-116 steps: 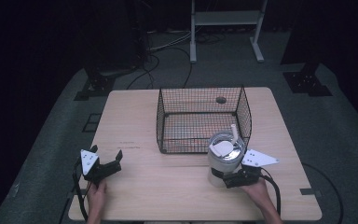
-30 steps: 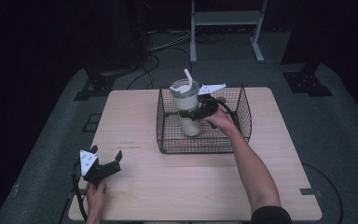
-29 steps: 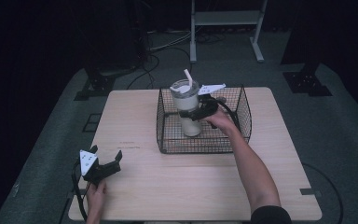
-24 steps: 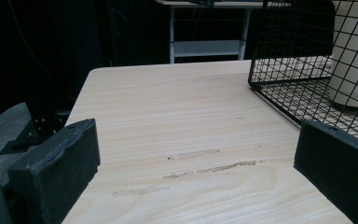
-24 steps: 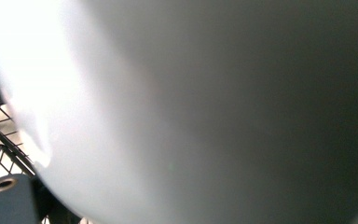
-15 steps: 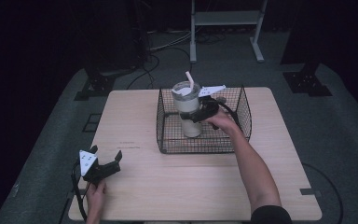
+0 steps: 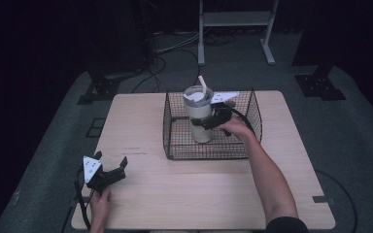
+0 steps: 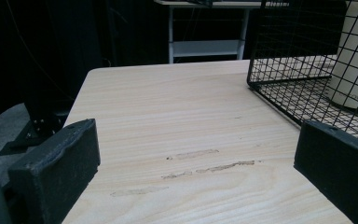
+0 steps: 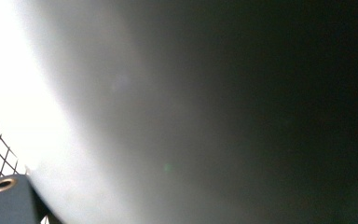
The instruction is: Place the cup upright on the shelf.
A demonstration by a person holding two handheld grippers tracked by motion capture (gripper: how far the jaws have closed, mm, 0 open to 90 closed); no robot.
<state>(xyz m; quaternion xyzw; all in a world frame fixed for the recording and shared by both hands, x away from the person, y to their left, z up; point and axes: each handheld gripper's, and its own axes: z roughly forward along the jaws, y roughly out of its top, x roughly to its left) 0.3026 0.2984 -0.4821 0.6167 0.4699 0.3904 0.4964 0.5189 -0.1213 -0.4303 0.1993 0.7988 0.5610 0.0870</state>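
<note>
Right tongs (image 7: 209, 120) clenched on a tall cream tumbler with lid and straw (image 7: 198, 114), standing it inside the black wire basket (image 7: 209, 151); next, release carefully. Left tongs (image 7: 108, 171) rest released on the wooden worktop (image 7: 184, 189)

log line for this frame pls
right gripper: shut on tumbler | tumbler: upright, inside wire basket | left gripper: open, idle at table corner
</note>
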